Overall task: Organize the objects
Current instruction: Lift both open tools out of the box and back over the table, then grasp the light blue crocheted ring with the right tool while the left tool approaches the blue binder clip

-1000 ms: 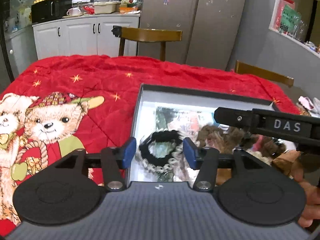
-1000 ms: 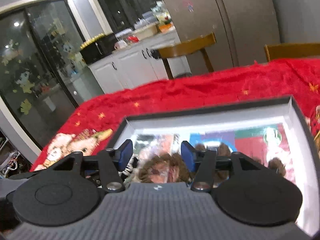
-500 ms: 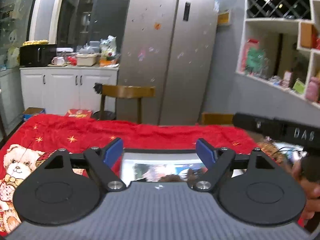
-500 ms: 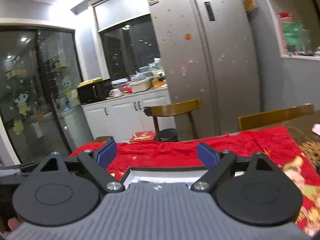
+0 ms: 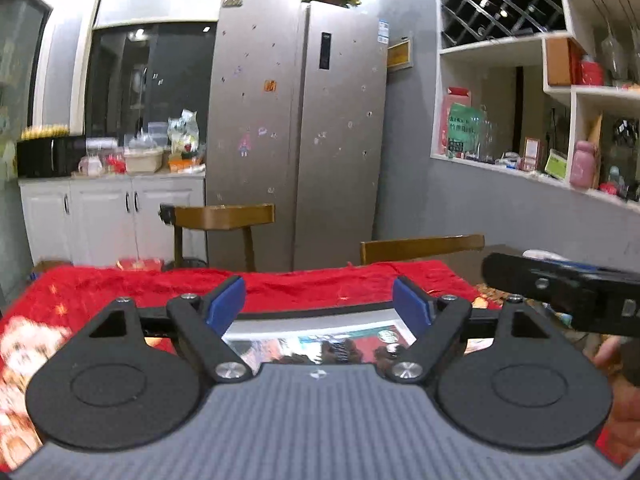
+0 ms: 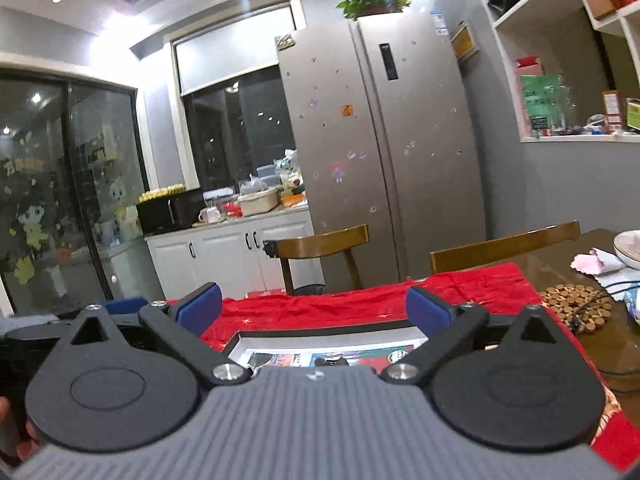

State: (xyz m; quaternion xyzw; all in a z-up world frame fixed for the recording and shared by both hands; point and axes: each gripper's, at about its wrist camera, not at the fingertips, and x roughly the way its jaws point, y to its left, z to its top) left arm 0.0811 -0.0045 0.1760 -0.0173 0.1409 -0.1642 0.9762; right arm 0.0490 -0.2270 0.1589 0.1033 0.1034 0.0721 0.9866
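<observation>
The left hand-held gripper (image 5: 319, 304) is seen with its blue pads wide apart and nothing between them; it is pointed nearly level across the room. The right hand-held gripper (image 6: 311, 312) is likewise spread to its widest, and nothing is gripped by it; its jaws have just been opening further. The left one's jaws opened within the last second too.

A shallow dark-rimmed box (image 5: 312, 309) is seen lying on the red cloth (image 5: 304, 284) that covers the worktop, below and just ahead of both grippers. Its white inner wall and a colourful printed lining can be made out, and dark fuzzy shapes (image 5: 340, 350) lie in it, though what they are cannot be told, as most of the box is hidden behind the gripper bodies.

In the left view the right gripper's black body (image 5: 560, 292) is seen at the right edge, with fingers (image 5: 608, 356) of the person's hand below it. Two wooden chairs (image 6: 324, 244) and a fridge (image 6: 380, 140) stand beyond the worktop.
</observation>
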